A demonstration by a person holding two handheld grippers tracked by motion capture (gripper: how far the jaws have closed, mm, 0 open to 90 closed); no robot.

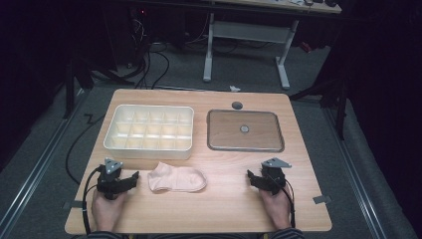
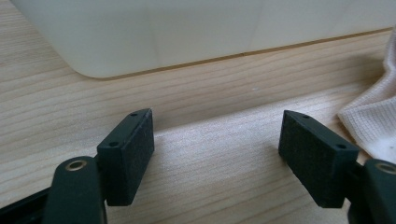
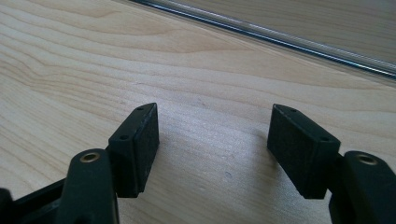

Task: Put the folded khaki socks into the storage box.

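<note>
Nearest the person, the left gripper (image 1: 133, 180) and right gripper (image 1: 250, 175) rest low on the wooden table (image 1: 224, 209), each held in a hand, jaws spread wide with bare wood between them. A pale pink sock (image 1: 177, 179) lies flat between the two, just beside the left gripper's jaws. Beyond the left gripper sits a white divided tray (image 1: 149, 131); beyond the right one, a brown tray with a metal rim (image 1: 245, 130).

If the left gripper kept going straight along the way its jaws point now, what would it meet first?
Most likely the near wall of the white divided tray, which stands straight ahead of the open left gripper across bare table. The sock lies off to one side, outside that line.
</note>
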